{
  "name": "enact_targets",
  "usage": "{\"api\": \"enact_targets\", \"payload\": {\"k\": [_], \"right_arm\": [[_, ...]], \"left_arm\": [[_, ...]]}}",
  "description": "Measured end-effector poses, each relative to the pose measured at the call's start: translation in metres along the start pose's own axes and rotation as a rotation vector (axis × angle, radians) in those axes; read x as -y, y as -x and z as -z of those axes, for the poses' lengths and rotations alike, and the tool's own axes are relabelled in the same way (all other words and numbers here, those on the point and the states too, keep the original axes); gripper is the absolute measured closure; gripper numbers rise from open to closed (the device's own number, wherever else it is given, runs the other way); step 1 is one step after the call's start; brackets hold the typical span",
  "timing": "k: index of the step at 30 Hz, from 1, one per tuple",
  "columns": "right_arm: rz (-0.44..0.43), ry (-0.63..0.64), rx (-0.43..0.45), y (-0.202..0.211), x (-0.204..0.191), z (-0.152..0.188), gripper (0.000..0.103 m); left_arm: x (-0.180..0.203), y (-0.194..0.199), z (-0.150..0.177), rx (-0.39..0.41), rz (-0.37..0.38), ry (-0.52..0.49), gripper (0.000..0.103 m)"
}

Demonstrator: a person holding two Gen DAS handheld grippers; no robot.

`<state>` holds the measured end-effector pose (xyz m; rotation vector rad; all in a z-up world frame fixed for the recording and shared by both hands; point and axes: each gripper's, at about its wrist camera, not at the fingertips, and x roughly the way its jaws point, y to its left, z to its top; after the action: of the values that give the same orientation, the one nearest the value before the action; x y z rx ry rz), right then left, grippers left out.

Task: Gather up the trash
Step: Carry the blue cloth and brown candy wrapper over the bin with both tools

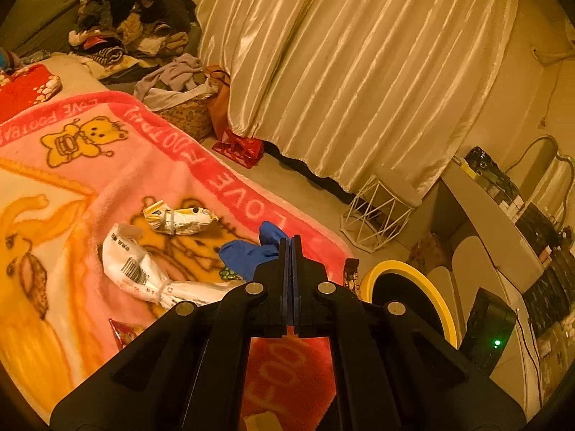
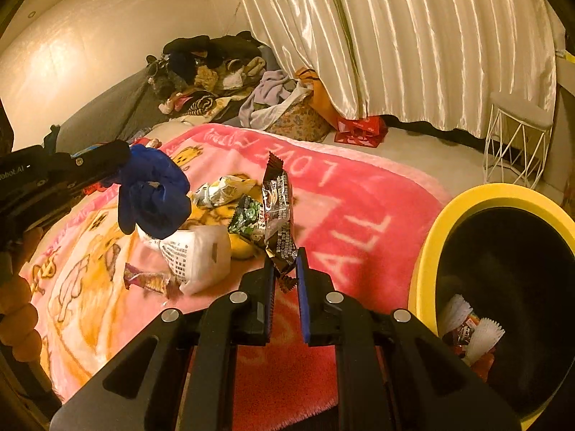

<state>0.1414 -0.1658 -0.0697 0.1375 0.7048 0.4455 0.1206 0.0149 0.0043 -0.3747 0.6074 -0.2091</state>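
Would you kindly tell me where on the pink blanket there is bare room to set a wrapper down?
The free patch is the red border of the blanket, between the dark wrapper and the yellow bin. The near red edge below the right gripper is bare too. The middle is crowded: white bag, green packet, crumpled packet.

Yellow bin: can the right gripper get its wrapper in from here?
Probably yes. The right gripper is shut on the dark wrapper, and the yellow bin stands open-topped just to its right, with nothing between them.
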Motion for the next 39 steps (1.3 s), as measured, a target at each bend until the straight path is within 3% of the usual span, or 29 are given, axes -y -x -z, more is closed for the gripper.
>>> {"api": "enact_targets", "payload": {"k": [39], "right_arm": [[0.098, -0.108, 0.052, 0.051, 0.059, 0.009, 0.092]], "left_arm": [[0.061, -0.007, 0.02, -0.024, 0.088, -0.083, 0.103]]}}
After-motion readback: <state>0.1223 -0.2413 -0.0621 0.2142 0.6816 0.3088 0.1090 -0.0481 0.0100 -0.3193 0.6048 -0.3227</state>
